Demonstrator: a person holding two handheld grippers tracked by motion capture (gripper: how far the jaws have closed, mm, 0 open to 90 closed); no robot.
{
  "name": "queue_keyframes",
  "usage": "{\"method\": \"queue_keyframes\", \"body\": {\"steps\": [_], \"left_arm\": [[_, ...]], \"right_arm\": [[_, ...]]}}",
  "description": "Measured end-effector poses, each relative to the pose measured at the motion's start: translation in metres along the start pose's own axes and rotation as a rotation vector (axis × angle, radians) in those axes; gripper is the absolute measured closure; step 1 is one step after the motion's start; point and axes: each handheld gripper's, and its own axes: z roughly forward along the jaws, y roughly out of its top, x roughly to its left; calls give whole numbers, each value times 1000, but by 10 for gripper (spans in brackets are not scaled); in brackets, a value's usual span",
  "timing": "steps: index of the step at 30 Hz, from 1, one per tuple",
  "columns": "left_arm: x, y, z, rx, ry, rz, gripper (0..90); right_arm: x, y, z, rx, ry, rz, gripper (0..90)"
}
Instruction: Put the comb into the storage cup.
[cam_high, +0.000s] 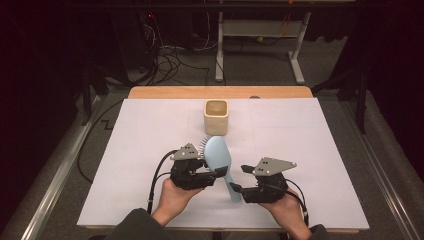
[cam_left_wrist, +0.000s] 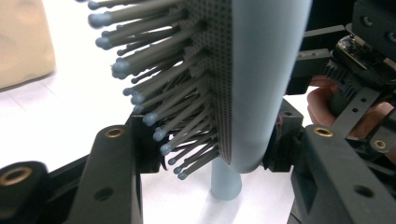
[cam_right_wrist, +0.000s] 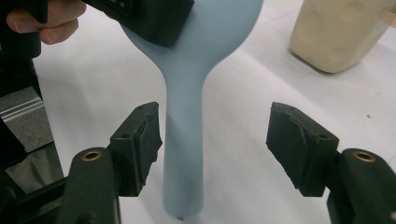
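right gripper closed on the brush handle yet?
No. In the right gripper view the right gripper stands open, gaps between both pads and the brush handle.

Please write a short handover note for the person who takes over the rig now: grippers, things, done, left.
Left gripper: shut on the head of the light blue hairbrush, bristles facing left, handle end down on the white table sheet.
Right gripper: open, fingers on either side of the brush handle, not touching it.
Beige square cup: upright behind the brush, apart from it, seemingly empty.
Done: brush lifted and held.
Left, probably: close the right gripper on the handle, then place the brush in the cup.
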Motion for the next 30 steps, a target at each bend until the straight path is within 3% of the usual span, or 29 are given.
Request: {"method": "queue_keyframes", "body": {"steps": [4, 10, 30], "left_arm": [[0, 0, -1, -4, 5, 3, 519], [2, 3, -6, -24, 8, -1, 524], [7, 12, -25, -79, 46, -4, 525]], "right_arm": [[-2, -6, -3, -29, -25, -21, 360], [-5, -13, -6, -29, -56, -26, 359], [-21, -32, -23, -74, -103, 9, 348]]}}
